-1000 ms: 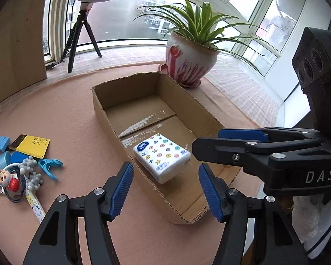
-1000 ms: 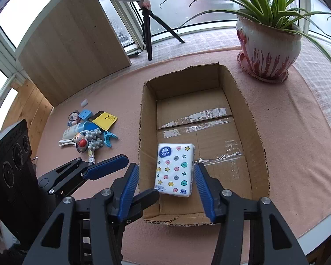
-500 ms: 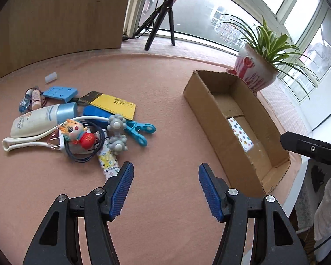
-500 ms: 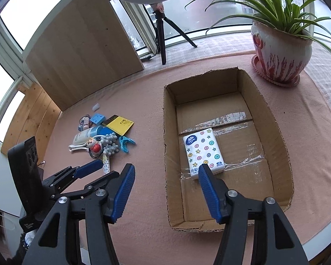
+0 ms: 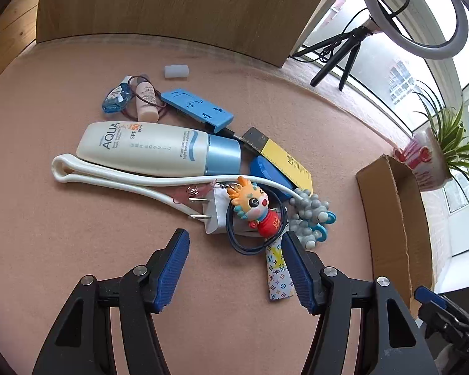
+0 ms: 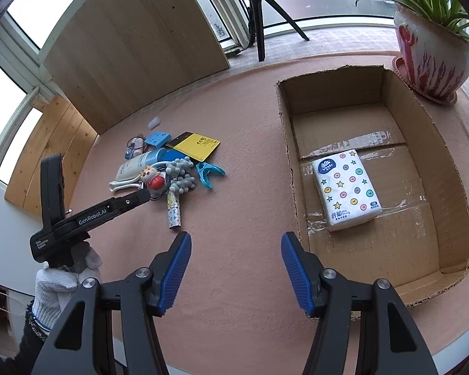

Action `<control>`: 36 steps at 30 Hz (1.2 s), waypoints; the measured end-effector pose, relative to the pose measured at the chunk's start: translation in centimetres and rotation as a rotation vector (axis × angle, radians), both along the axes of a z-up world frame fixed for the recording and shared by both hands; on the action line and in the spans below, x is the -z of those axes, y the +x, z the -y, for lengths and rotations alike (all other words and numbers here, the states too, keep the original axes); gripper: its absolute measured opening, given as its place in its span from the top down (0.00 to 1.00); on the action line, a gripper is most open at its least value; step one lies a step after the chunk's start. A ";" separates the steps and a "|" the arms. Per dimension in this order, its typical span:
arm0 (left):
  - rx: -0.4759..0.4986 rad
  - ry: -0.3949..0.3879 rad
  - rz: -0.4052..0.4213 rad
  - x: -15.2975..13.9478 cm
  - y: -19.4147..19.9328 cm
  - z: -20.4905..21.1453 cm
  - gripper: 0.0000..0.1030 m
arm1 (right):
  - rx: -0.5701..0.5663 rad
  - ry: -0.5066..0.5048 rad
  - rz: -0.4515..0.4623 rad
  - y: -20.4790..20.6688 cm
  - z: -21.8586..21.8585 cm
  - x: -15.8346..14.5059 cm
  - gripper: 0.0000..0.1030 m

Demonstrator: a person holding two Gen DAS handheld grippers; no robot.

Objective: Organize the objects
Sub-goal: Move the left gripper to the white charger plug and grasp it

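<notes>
A heap of small items lies on the pink table: a white sunscreen bottle [image 5: 147, 148], a white plug [image 5: 214, 212], a dragon doll keyring [image 5: 254, 207], a patterned tube [image 5: 276, 270], a blue stand [image 5: 197, 109] and a yellow ruler [image 5: 284, 159]. My left gripper [image 5: 234, 268] hovers open just short of the plug and doll, holding nothing. In the right wrist view the cardboard box [image 6: 453, 168] holds a tissue pack [image 6: 347, 187]. My right gripper [image 6: 236, 272] stands open and empty over bare table, left of the box. The left gripper [image 6: 140, 195] shows over the heap.
A potted plant [image 6: 431, 59] stands behind the box. A wooden board [image 6: 134, 47] leans at the back, with a tripod [image 6: 259, 9] and ring light [image 5: 412, 9] on the floor beyond. A gloved hand [image 6: 59, 281] holds the left gripper. The table edge runs close below.
My left gripper swung from the box leftward to the heap and rolled; the heap now fills its view. My right gripper drew back left off the box, leaving the tissue pack lying inside.
</notes>
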State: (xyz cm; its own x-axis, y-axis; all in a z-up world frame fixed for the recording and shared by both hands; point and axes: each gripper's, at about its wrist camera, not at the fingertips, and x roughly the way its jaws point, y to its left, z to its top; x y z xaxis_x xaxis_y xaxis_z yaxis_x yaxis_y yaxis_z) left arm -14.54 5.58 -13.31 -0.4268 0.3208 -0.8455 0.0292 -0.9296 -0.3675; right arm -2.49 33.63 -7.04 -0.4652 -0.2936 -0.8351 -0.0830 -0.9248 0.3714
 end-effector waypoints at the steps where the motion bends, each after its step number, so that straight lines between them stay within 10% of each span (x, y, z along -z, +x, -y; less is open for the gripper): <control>1: -0.007 0.000 0.002 0.1 -0.5 0.0 0.37 | 0.000 -0.001 0.001 0.1 0.1 0.1 0.46; 16: 0.001 -0.025 0.029 1.7 -4.5 -1.0 0.36 | 0.063 -0.006 0.031 1.2 -1.4 0.8 0.46; 36: 0.168 -0.016 -0.016 1.3 5.0 -1.8 0.61 | 0.017 0.037 0.028 0.1 0.9 1.1 0.40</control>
